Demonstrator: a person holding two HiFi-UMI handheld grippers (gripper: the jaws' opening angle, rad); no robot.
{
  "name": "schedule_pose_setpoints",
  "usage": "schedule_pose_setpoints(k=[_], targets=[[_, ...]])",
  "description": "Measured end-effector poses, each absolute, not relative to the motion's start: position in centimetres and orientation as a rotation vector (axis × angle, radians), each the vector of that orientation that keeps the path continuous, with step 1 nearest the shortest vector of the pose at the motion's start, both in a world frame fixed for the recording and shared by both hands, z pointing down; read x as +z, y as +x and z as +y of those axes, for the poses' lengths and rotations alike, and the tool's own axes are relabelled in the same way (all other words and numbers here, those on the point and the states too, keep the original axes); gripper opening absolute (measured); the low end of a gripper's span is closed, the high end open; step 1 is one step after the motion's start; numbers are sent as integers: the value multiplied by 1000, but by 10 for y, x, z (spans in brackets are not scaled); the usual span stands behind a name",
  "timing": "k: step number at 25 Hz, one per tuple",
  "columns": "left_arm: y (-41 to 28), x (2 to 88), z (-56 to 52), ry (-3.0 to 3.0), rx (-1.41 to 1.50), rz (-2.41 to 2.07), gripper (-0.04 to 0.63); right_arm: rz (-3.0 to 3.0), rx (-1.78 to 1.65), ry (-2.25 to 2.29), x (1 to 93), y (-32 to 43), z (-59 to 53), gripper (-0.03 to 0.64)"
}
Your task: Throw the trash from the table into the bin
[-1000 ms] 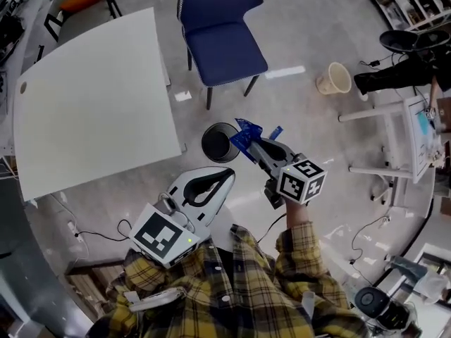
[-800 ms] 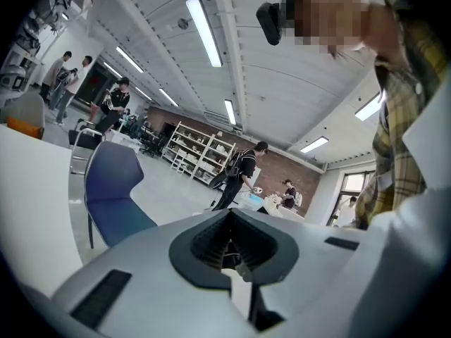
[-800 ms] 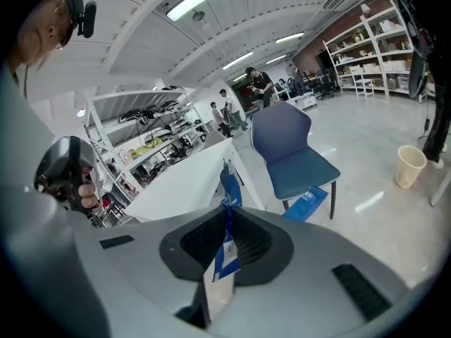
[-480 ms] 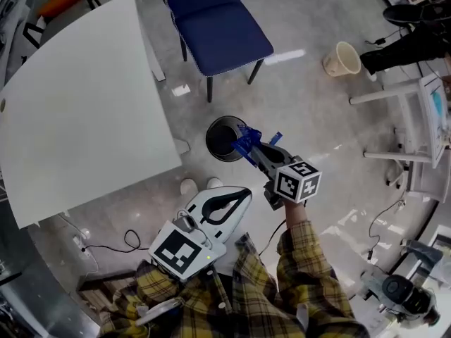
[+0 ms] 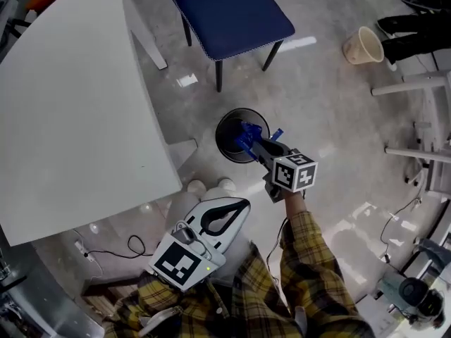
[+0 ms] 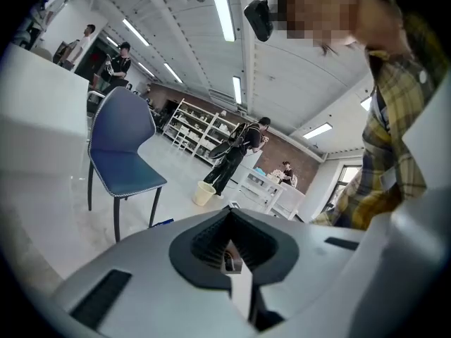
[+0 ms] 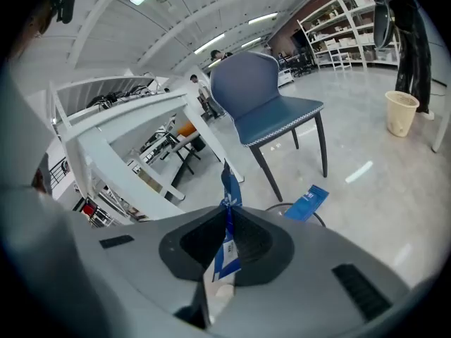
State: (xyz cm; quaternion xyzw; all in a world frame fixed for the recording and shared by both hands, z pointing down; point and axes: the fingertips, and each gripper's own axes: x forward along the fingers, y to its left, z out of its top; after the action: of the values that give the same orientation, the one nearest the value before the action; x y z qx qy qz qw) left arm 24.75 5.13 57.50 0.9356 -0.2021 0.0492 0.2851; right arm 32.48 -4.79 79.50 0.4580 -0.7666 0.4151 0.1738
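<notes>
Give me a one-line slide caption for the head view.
Right gripper holds a blue wrapper above the black bin on the floor, near the white table and blue chair.

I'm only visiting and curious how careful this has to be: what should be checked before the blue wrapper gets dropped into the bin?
1. Wrapper gripped: the right gripper has its jaws shut on the blue wrapper: ok.
2. Wrapper over the bin: in the head view it shows over the opening: ok.
3. Bin upright with its mouth open: ok.
4. Left gripper out of the way: shut, empty, back near the person's body: ok.
5. Height of the wrapper above the rim: cannot tell.
</notes>
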Motion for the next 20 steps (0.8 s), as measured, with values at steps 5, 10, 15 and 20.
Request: schedule_pose_setpoints(k=[5,10,15,20], targets=[[249,628,49,2543,178,-507,9,-2104,1273,1306,885,322,-55,17],[259,666,56,2572,204,-458,9,-2042,1354,1360,951,329,-57,18],[262,701,53,2529,177,-458,9,-1964,1403,1361,1016,333,-60,18],[257,716,48,2559,167,-471,9,-1876,1426,1351,1063,333,-61,18]])
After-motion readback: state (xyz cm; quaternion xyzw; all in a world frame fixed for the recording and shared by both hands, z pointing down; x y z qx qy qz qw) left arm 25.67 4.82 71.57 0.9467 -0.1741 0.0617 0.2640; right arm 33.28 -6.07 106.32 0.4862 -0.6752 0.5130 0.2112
